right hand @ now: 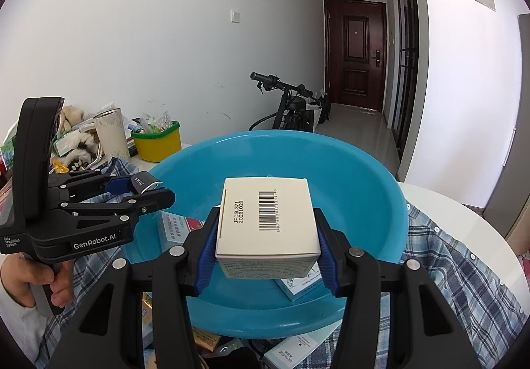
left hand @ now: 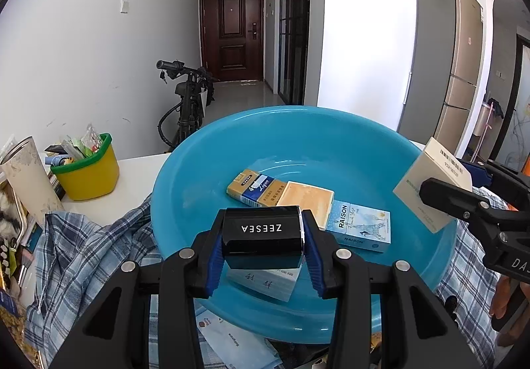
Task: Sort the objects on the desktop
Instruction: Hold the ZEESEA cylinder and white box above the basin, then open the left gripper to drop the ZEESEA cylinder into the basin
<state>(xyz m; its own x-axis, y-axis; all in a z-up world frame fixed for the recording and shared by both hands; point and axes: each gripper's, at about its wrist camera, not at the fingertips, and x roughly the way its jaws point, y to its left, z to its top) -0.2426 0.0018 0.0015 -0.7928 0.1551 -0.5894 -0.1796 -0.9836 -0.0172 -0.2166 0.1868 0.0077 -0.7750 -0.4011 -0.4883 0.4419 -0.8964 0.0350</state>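
A blue plastic basin (left hand: 198, 170) (right hand: 381, 196) sits on a plaid cloth in front of both grippers. My left gripper (left hand: 263, 246) (right hand: 149, 191) is shut on a black ZEESEA box (left hand: 261, 233), held over the basin's near rim. My right gripper (right hand: 266, 253) (left hand: 434, 193) is shut on a white barcoded carton (right hand: 266, 216) (left hand: 430, 177), held over the basin's right side. In the basin lie a gold and blue cigarette pack (left hand: 255, 186), an orange-faced box (left hand: 308, 200), a light blue RAISON pack (left hand: 361, 226) and a white box (left hand: 265, 279).
A yellow bin with a green rim (left hand: 86, 170) (right hand: 159, 143) stands at the back left, beside a paper roll (left hand: 26, 177) and clutter. Plaid cloth (left hand: 86, 249) (right hand: 457, 269) surrounds the basin. Loose packets lie under the near rim (right hand: 291, 349). A hand (right hand: 26, 283) grips the left handle.
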